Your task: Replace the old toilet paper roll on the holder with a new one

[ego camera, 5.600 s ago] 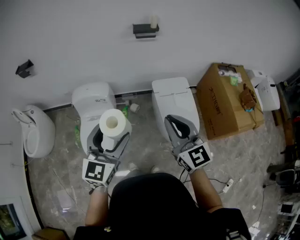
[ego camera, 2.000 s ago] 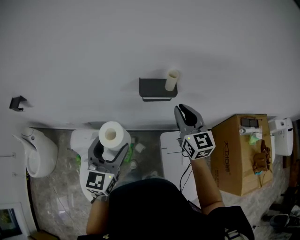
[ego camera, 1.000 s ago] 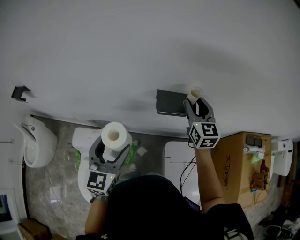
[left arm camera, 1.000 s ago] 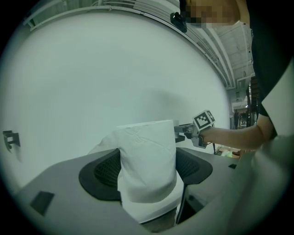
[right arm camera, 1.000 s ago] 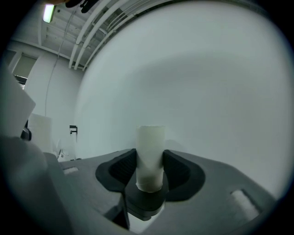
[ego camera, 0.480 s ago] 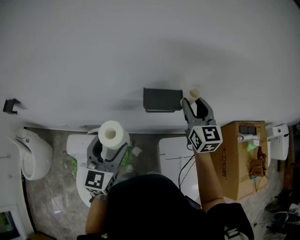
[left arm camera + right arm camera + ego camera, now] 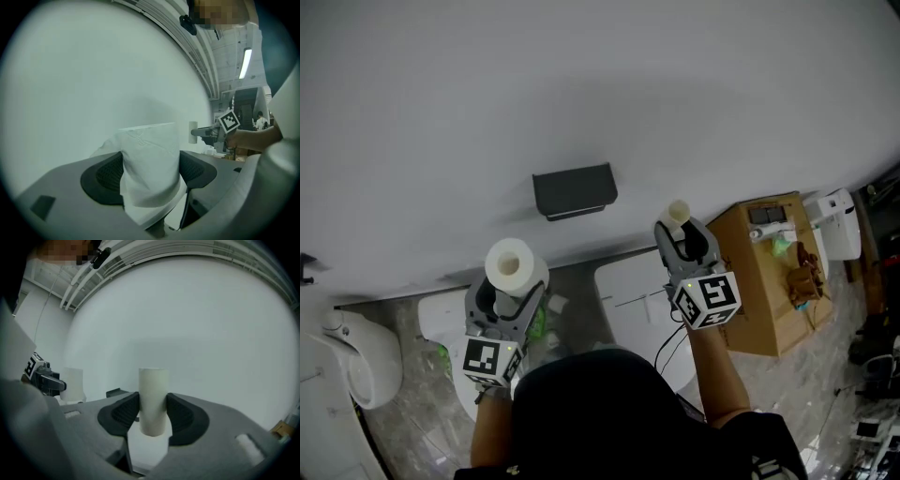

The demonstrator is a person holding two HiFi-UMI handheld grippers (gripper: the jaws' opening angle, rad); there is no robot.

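The right tool (image 7: 683,236) is clamped on the spent cardboard core (image 7: 678,212), held clear to the right of the bare black holder (image 7: 574,190) on the wall, while the left tool (image 7: 508,289) grips the full toilet paper roll (image 7: 510,264) upright below it, apparently ready to load.

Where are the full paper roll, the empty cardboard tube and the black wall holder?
full paper roll (image 7: 150,164): left gripper view, its side.
empty cardboard tube (image 7: 153,399): right gripper view, its side.
black wall holder (image 7: 574,190): head view, middle of its body.
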